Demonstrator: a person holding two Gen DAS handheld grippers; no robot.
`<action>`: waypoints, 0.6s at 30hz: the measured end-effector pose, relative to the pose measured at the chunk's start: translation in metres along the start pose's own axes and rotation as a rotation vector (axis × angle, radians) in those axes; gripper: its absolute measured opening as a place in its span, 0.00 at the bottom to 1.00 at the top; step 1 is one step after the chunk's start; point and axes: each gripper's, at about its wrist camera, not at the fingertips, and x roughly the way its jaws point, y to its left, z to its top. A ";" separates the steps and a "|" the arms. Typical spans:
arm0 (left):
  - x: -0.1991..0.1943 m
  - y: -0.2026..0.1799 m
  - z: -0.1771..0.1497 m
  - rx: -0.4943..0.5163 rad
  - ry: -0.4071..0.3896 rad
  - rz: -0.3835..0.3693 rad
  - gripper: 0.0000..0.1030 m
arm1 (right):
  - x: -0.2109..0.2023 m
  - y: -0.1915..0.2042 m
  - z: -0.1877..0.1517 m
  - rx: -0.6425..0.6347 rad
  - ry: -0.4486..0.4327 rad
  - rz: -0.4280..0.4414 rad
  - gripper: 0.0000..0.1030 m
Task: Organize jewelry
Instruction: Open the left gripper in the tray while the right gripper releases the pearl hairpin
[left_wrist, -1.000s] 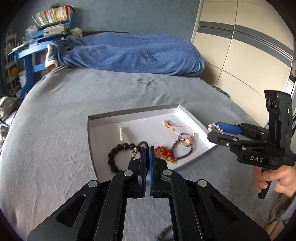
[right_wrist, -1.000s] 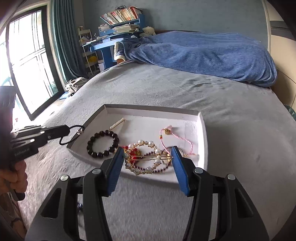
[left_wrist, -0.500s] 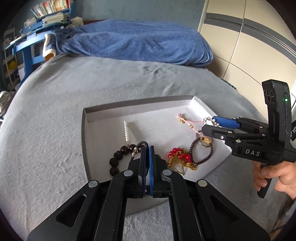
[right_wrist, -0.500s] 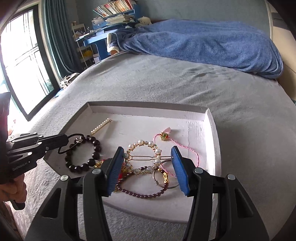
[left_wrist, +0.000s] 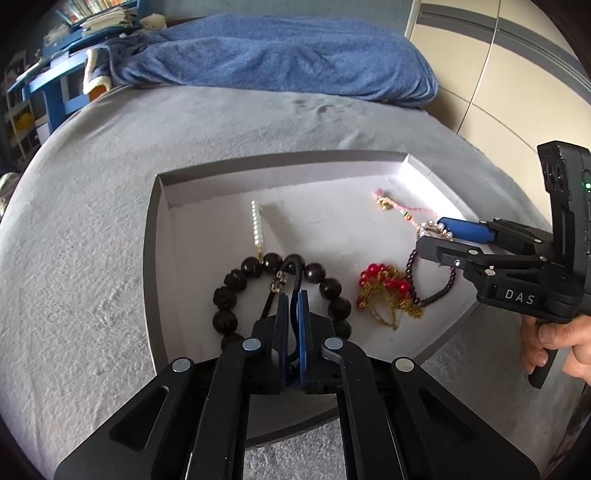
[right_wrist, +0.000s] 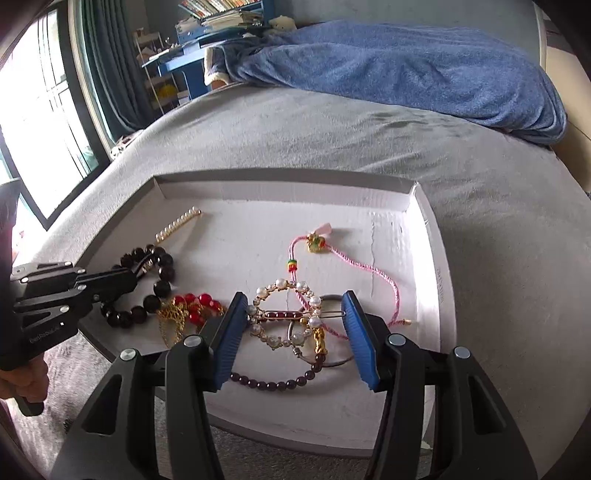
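Right gripper (right_wrist: 293, 325) fingers, half spread, clasp a pearl hoop clip (right_wrist: 286, 314), its bar crosswise between them, above the tray (right_wrist: 424, 236) on the bed. Left gripper (left_wrist: 291, 299) fingers pinch a black cord (left_wrist: 291, 269) over dark beads (left_wrist: 255, 288).

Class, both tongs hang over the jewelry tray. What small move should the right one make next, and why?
Probably lower slightly and let go: the right tongs grip the pearl ring hair clip above the tray, over the pink cord bracelet, so it seems ready to set down.
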 end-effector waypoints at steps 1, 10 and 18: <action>0.000 0.000 -0.001 -0.001 -0.001 0.004 0.10 | 0.000 0.000 0.000 0.001 -0.002 0.003 0.52; -0.019 -0.005 -0.001 -0.012 -0.068 0.036 0.57 | -0.016 -0.001 -0.001 0.010 -0.045 0.010 0.66; -0.038 -0.016 -0.007 -0.006 -0.113 0.050 0.75 | -0.039 0.002 -0.013 0.031 -0.093 -0.005 0.77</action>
